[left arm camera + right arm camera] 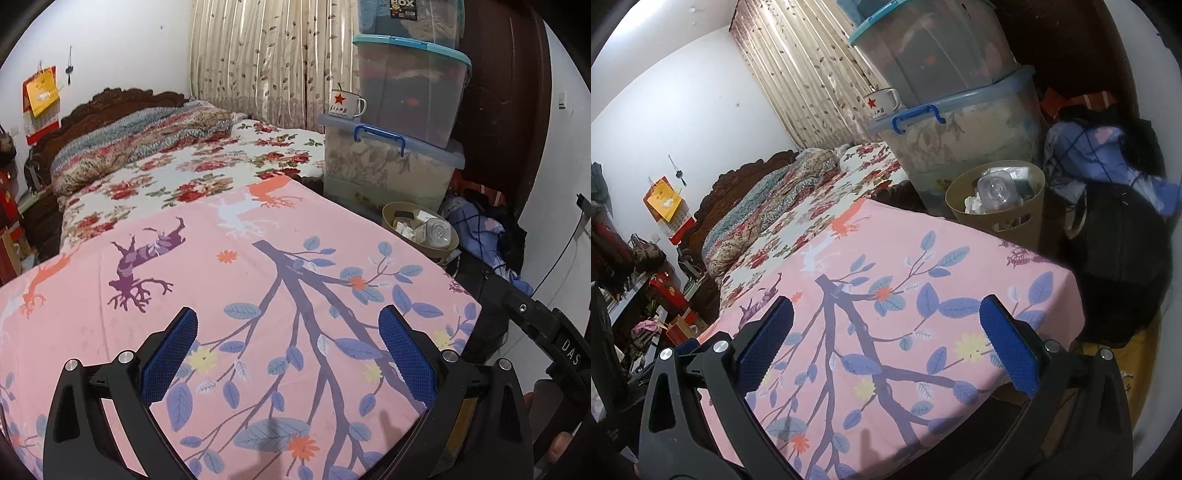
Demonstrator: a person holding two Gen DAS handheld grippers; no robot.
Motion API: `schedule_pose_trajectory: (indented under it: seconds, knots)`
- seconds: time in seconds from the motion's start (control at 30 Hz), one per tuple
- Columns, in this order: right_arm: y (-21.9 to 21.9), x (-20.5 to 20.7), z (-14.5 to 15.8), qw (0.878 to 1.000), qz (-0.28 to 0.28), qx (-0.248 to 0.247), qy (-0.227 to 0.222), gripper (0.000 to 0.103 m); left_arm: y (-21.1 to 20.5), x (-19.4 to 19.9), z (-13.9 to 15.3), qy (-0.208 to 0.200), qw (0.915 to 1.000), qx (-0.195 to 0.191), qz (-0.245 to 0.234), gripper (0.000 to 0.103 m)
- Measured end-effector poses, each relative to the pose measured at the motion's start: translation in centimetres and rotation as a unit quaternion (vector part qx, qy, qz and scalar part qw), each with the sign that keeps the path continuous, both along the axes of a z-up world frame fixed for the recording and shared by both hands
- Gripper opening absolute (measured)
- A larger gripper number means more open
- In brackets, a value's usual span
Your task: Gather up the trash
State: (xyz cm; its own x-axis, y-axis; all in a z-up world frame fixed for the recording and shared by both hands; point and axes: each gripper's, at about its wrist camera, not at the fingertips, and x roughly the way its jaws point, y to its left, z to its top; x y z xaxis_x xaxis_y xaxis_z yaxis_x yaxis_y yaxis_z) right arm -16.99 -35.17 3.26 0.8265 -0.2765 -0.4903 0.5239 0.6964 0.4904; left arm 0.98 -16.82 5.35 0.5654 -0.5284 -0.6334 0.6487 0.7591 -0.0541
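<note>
Surface: a pink cloth printed with purple branches, blue leaves and deer figures covers a flat top that lies directly beneath both tools. Ahead of the tools, past the far edge of the cloth, stands a bed with a rose-patterned cover and a carved dark wooden headboard. A beige curtain with a leaf print hangs behind the bed.

Ahead and to the right of both tools, just off the cloth's far right edge, sits a tan round plastic waste basket. It holds a clear plastic bottle and crumpled white paper. Behind the basket, translucent plastic storage bins with blue handles and lids are stacked; a white enamel mug with a red star rests on the lowest lid.

Left gripper: blue-padded fingers spread wide apart, nothing between them, held above the cloth.

Right gripper: fingers likewise spread wide, nothing held, above the cloth near its right corner.
</note>
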Motion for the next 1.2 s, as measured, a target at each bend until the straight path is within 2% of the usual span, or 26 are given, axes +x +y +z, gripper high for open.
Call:
schedule_pose_trajectory:
  seconds: [0.77, 1.03, 1.2]
  knots:
    - [0.3, -0.7, 0.3, 1.000, 0.015, 0.009, 0.003, 0.100, 0.5, -0.2, 0.8, -0.021, 0.9996, 0.014, 0.011, 0.095]
    - [0.6, -0.5, 0.3, 1.000, 0.018, 0.013, 0.004, 0.100, 1.3, -0.6, 1.6, -0.041, 0.9988, 0.004, 0.025, 0.095]
    - [0.7, -0.6, 0.5, 1.000, 0.016, 0.012, 0.002, 0.100, 1.2, -1.2, 2.2, -0.070, 0.9968, 0.015, 0.036, 0.095]
